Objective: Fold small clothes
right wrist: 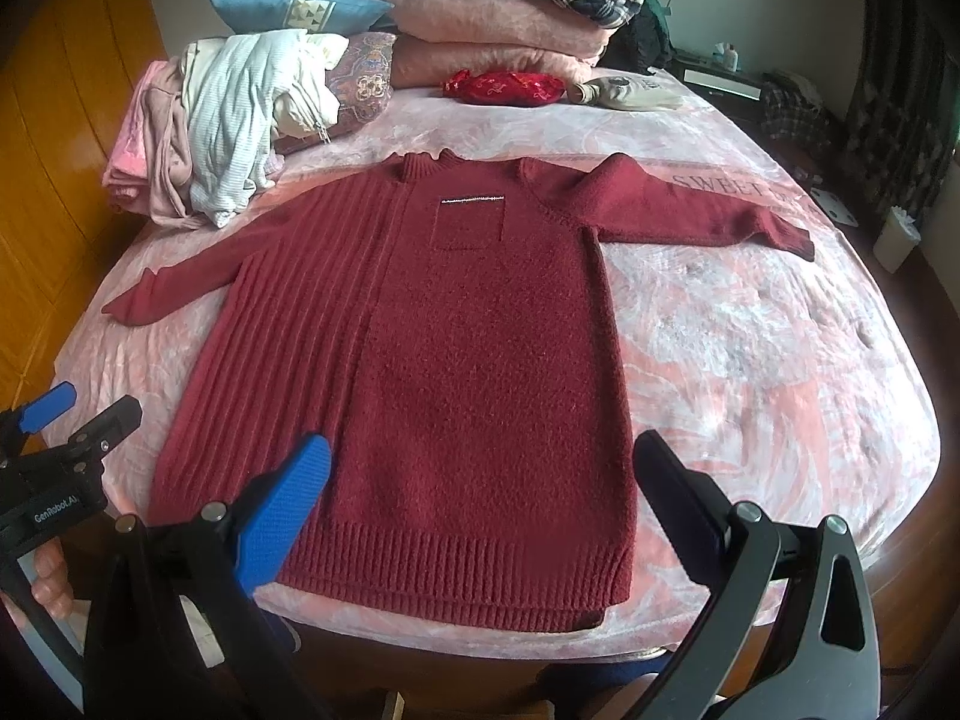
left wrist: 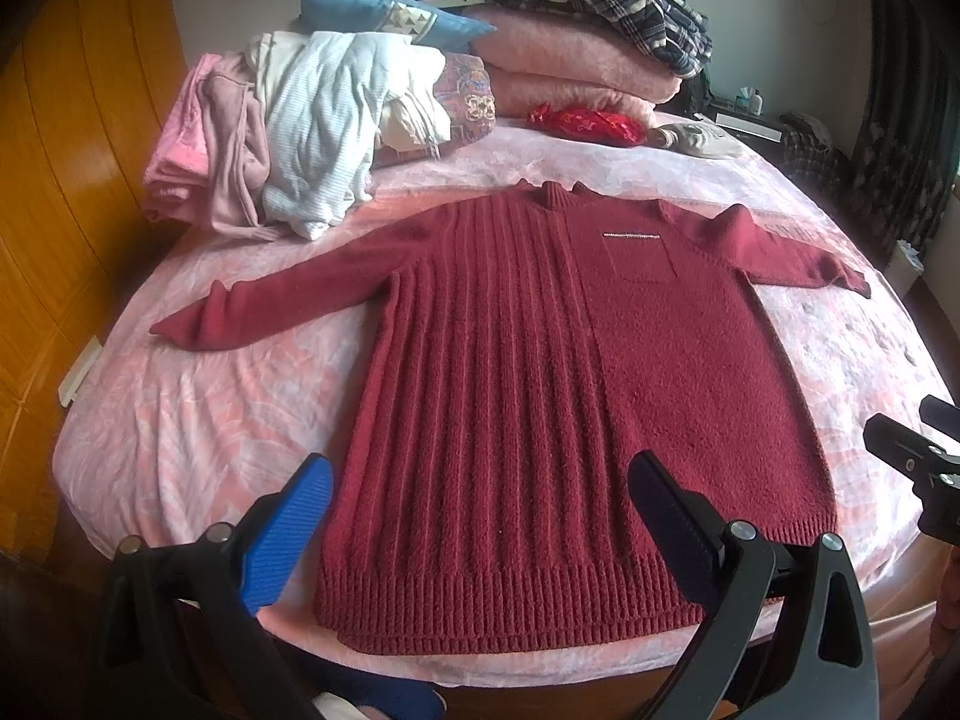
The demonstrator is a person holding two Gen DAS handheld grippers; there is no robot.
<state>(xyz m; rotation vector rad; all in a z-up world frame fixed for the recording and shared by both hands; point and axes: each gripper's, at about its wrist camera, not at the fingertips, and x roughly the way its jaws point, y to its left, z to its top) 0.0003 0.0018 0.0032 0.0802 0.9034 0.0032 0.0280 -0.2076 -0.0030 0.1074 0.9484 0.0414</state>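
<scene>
Sweater (left wrist: 576, 372) hem nearest, collar far, long axis straight ahead

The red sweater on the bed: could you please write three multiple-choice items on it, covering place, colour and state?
1. Where does the chest pocket sit?
A. on the ribbed half
B. on the plain half
C. on a sleeve

2. What colour is the sweater?
A. dark red
B. grey
C. green

3. How does the sweater lie?
A. folded in half
B. rolled up
C. flat, both sleeves spread

Answers: 1 B, the pocket lies on the plain-knit panel beside the ribs. 2 A, the knit is dark red throughout. 3 C, body flat on the pink bedspread, sleeves out, both grippers open and empty.
</scene>
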